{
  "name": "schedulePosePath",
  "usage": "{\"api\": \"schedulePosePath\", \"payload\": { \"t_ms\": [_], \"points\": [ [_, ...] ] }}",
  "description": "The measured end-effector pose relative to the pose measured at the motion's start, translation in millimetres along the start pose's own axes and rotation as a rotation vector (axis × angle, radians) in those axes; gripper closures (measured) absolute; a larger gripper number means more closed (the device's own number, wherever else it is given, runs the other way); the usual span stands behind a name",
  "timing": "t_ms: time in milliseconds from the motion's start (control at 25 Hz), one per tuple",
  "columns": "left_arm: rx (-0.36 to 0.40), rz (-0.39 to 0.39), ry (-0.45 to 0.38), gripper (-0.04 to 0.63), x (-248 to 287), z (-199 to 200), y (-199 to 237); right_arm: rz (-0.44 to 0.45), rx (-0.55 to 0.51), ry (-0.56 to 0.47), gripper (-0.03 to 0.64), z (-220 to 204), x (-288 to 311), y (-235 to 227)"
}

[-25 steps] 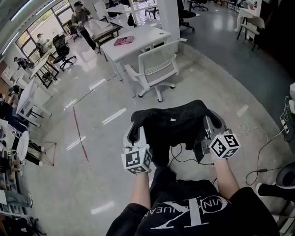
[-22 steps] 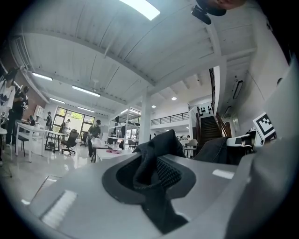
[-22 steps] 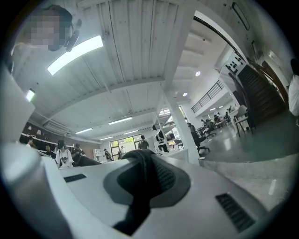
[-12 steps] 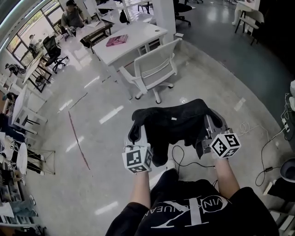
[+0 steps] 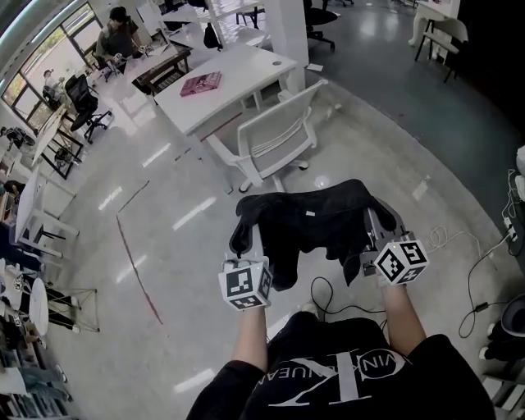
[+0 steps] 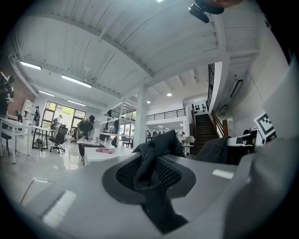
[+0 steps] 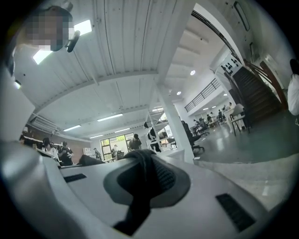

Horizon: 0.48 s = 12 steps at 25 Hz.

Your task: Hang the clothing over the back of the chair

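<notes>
A black garment [image 5: 308,223] hangs stretched between my two grippers, held level above the floor. My left gripper [image 5: 248,238] is shut on its left edge, and a fold of black cloth [image 6: 152,161] is pinched between the pads. My right gripper [image 5: 371,228] is shut on the right edge, with dark cloth [image 7: 142,175] clamped in its jaws. A white mesh-back office chair [image 5: 275,135] stands ahead of the garment, its back facing me, beside a white desk [image 5: 225,82].
A pink book [image 5: 201,83] lies on the white desk. A black cable [image 5: 328,299] runs across the floor below the garment. A person [image 5: 115,37] sits at a far desk at upper left. More desks and chairs line the left side. A white pillar [image 5: 287,25] rises behind the desk.
Both grippers have carried the garment forward across the floor, and the white chair and desk have come closer. The grip on the cloth looks the same.
</notes>
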<state>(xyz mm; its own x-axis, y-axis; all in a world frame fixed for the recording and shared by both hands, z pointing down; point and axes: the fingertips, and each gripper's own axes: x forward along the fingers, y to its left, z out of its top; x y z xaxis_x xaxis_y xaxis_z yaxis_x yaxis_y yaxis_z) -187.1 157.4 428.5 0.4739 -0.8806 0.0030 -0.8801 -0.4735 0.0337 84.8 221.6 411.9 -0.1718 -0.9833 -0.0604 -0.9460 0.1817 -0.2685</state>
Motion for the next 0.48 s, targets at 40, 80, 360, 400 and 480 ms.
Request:
{"api": "schedulePosePath", "payload": {
  "t_ms": [40,80,360,400,480],
  "points": [
    [-0.001,-0.003,-0.002,0.523,6,1,3,-0.002,0.000,-0.005,0.592,1,7,-1],
    [0.000,-0.005,-0.005,0.523,12,2,7,-0.003,0.002,-0.012,0.593,2,14,-1],
    [0.006,-0.021,-0.016,0.523,51,15,18,0.015,0.030,-0.054,0.594,20,64,-13],
    [0.001,-0.021,-0.018,0.523,56,19,18,0.018,0.032,-0.058,0.594,24,70,-14],
    [-0.007,-0.022,-0.024,0.523,65,25,20,0.027,0.044,-0.068,0.593,31,82,-17]
  ]
}}
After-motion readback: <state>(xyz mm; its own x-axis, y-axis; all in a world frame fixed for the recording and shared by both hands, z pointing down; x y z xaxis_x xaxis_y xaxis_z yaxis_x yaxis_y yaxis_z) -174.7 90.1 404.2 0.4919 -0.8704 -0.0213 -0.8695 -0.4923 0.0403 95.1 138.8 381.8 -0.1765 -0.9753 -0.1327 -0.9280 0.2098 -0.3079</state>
